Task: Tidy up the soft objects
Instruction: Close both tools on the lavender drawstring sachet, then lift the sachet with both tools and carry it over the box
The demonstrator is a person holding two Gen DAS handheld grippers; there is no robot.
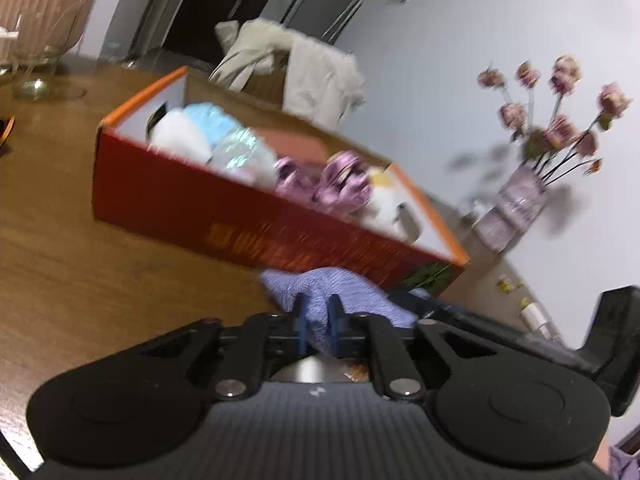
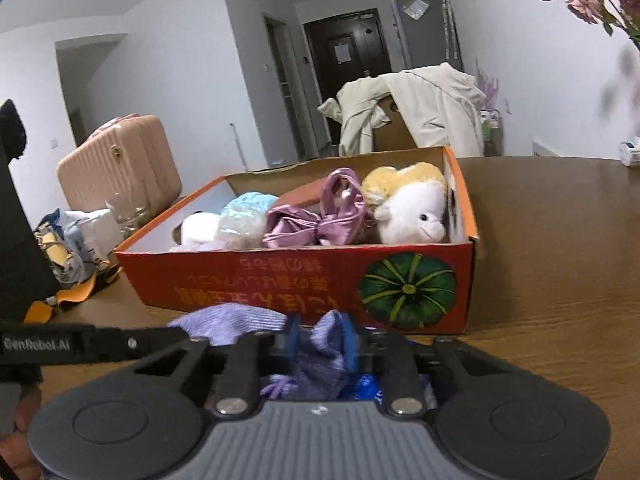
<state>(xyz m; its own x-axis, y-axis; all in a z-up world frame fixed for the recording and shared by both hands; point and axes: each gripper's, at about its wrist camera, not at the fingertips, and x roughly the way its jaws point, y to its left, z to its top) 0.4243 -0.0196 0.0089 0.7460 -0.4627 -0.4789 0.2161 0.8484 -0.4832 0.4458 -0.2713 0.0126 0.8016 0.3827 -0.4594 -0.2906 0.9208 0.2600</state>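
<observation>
Pinching one lavender cloth (image 2: 240, 322) in both grippers, left gripper (image 1: 318, 322) and right gripper (image 2: 322, 342), you hold it before the red box (image 2: 304, 280).

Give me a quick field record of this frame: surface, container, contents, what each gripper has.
surface: wooden table
container: orange cardboard box, open top, pumpkin print on the front
contents: white plush toy, pink satin bow, pale blue fluffy item
left gripper: shut on lilac cloth
right gripper: shut on the same lilac cloth
cloth position: in front of the box, not yet inside
</observation>
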